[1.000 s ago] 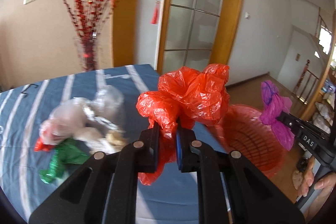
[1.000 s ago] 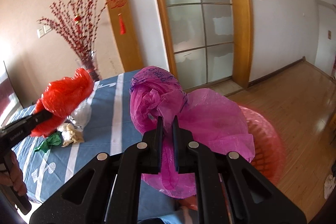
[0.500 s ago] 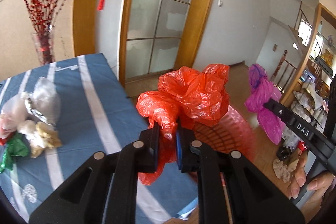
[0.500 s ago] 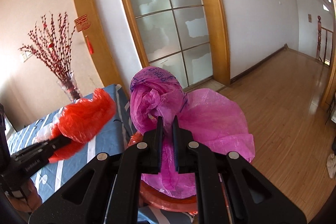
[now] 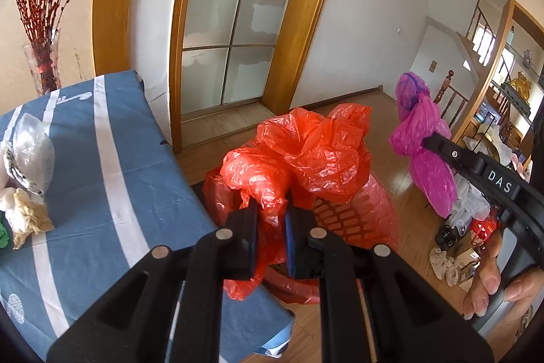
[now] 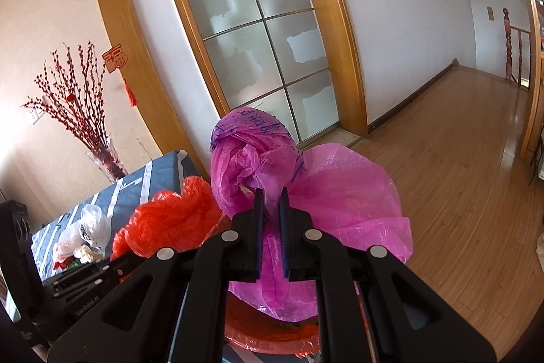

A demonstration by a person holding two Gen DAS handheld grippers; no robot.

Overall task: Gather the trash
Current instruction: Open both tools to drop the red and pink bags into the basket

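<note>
Two clamped grippers, left pinching a red bag and right a pink bag, hover over a red basket at six o'clock; light film may drift outside when dropped.

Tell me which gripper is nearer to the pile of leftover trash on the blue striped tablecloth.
Left. The left gripper, shut on the red bag, sits beside the table edge near the pile. The right gripper, shut on the pink bag, is farther out, beyond it.
</note>
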